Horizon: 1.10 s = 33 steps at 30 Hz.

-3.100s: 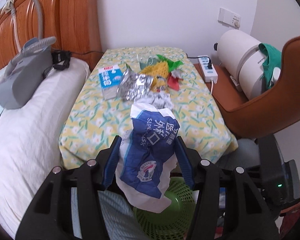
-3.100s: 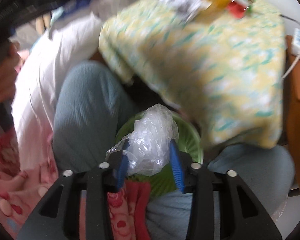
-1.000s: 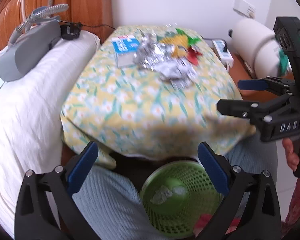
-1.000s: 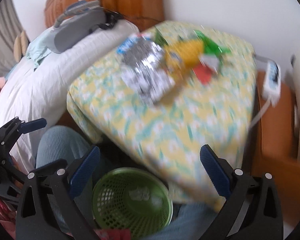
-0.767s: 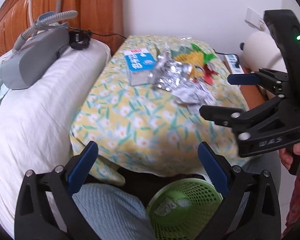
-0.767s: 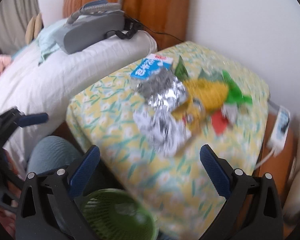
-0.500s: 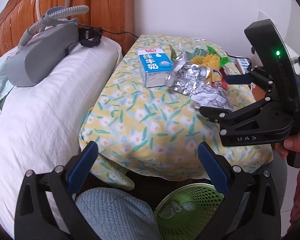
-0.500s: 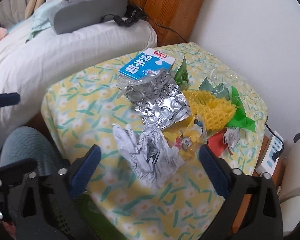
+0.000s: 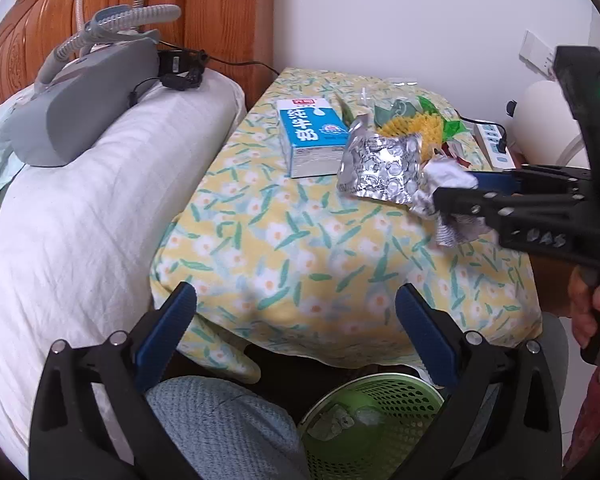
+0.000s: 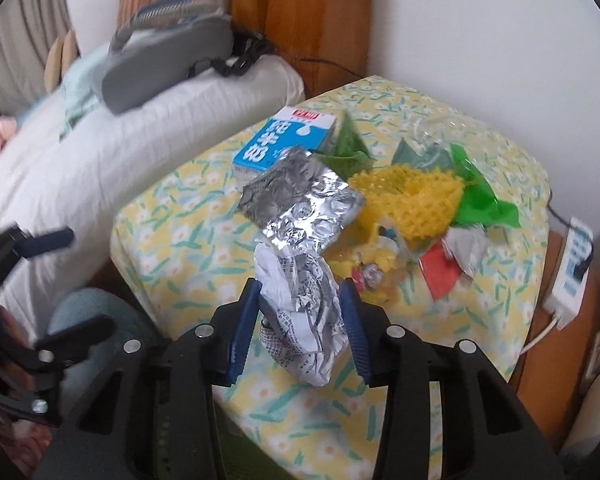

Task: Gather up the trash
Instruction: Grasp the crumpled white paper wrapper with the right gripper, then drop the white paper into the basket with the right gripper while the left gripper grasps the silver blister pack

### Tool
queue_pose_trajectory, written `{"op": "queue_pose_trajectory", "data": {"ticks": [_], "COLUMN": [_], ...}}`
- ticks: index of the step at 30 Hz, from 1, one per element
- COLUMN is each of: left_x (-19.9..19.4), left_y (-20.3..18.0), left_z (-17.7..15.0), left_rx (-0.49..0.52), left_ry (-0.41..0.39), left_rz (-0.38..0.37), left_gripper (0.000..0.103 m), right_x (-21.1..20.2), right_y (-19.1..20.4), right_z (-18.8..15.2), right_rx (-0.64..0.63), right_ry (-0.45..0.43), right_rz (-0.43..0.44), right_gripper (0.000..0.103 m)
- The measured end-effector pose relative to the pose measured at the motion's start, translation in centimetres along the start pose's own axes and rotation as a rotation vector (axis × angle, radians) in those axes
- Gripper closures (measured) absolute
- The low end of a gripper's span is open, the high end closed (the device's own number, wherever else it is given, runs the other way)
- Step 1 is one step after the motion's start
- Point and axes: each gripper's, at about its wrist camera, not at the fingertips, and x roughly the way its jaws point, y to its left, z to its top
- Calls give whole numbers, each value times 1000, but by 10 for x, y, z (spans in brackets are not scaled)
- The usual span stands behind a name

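My right gripper (image 10: 297, 294) is shut on a crumpled printed paper (image 10: 300, 312) at the front of the trash pile; the gripper also shows in the left wrist view (image 9: 456, 188). Behind the paper lie a silver foil blister sheet (image 10: 304, 200), a blue milk carton (image 10: 279, 140), yellow foam netting (image 10: 412, 196) and green wrappers (image 10: 480, 200). My left gripper (image 9: 295, 328) is open and empty, held above a green mesh bin (image 9: 376, 432) with some trash in it.
The trash lies on a table with a yellow flowered cloth (image 9: 283, 248). A white pillow (image 9: 79, 208) with a grey device (image 9: 79, 100) lies to the left. A power strip (image 10: 572, 268) lies to the right. A knee in blue trousers (image 9: 219, 428) is beside the bin.
Both grippers let their trash go over the bin and opened. The right gripper then moved to the table and closed on the crumpled paper. The left gripper rose and stays open.
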Motion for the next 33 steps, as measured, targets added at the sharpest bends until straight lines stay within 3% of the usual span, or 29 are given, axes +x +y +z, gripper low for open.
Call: {"op": "queue_pose_trajectory", "data": {"ticks": [9, 16, 22, 28, 29, 33], "left_x": [19, 53, 83, 108, 111, 125], "left_y": [-33, -54, -53, -51, -53, -58], "left_z": [8, 39, 73, 89, 90, 91], "left_rx": [58, 102, 0, -87, -84, -70], "left_ry": [12, 6, 42, 79, 83, 121], "left_rz": [-38, -75, -193, -235, -228, -205], "left_gripper": [8, 8, 8, 8, 9, 31], "right_x": [-33, -41, -42, -36, -36, -33], "right_y": [-25, -46, -60, -66, -66, -67], "right_z": [-24, -46, -58, -60, -61, -63], "right_rx": [109, 183, 227, 239, 239, 244], "right_ry": [-47, -52, -61, -57, -58, -56], "right_rz": [27, 25, 40, 61, 63, 71], "right_gripper": [61, 60, 59, 59, 59, 59]}}
